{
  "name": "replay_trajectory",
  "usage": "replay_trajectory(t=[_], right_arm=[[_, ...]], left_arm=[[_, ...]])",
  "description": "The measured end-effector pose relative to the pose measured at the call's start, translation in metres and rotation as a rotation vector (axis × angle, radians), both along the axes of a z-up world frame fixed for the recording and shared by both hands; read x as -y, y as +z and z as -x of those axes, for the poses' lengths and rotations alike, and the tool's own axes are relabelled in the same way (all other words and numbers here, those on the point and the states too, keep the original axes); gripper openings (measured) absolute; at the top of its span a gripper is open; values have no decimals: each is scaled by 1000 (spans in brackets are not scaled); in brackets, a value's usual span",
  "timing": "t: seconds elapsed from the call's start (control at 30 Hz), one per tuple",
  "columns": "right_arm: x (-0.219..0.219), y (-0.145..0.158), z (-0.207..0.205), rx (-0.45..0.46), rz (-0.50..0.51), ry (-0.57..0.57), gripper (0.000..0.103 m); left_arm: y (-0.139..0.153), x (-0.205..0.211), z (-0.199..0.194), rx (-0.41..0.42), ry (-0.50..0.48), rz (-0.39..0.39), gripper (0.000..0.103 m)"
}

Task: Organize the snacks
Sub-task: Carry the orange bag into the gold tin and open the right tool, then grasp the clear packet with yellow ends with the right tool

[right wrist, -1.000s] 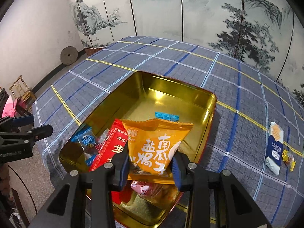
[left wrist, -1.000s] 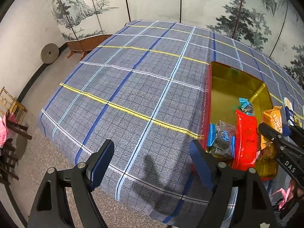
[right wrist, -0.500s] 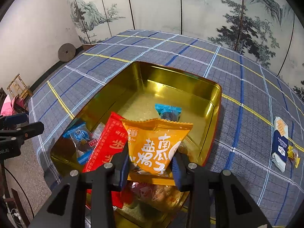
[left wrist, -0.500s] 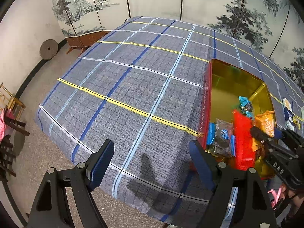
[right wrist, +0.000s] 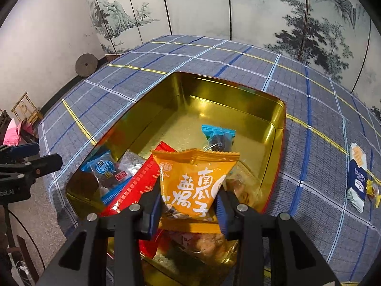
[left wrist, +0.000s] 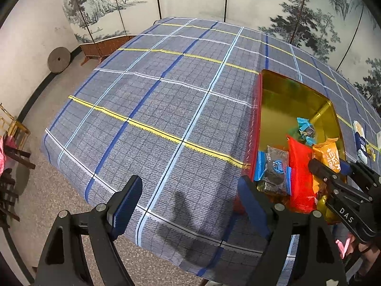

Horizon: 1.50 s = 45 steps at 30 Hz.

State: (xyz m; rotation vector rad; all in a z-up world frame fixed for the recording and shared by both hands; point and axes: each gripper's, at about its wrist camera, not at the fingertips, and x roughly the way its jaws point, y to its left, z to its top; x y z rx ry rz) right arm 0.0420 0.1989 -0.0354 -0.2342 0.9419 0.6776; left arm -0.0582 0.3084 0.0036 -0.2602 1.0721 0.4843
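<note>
Over the near end of a gold tin [right wrist: 259, 100], right gripper [right wrist: 188, 205] with jaws opening, orange packet [right wrist: 195, 178] between the pads and seemingly not yet free. Best released low above the tin and drawn straight back, clear of the red pouch [right wrist: 140, 186] beside it. Left gripper [left wrist: 188, 205] spread wide and empty, left of the tin over the checked cloth [left wrist: 166, 119]. Glossy metal walls, crinkly foil with serrated seams. Right of the tin, a flat white-and-blue sachet [right wrist: 357, 176] and a small yellow sweet [right wrist: 372, 189] awaiting collection.
</note>
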Motion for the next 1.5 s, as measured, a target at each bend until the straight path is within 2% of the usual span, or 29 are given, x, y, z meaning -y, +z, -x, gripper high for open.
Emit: replay_trajectory(t=[0.23,0.5,0.73,0.93,1.17,1.37,1.5], right_arm=[[7,3,-1,-17,-36,5,49],[28,20,2,1,-77,7,50],[71,38,-4,32,-116,-8,50],[126,42,-29,91,-52,-61,50],[206,38,-87,125,34,-146,50],[256,17,-132,74,134,-124,50],[271,0,-147,14,133,-104,50]], left_arm=[[2,5,-3,2,-7,-1,81],[4,13,-8,-1,-13,-8,81],[10,25,-16,-2,-27,-26,81],[15,37,-26,-1,-36,-39,81],[17,56,-41,-27,-50,-49,82],[20,75,-54,-36,-67,-57,82],[22,93,-63,-46,-98,-69,82]])
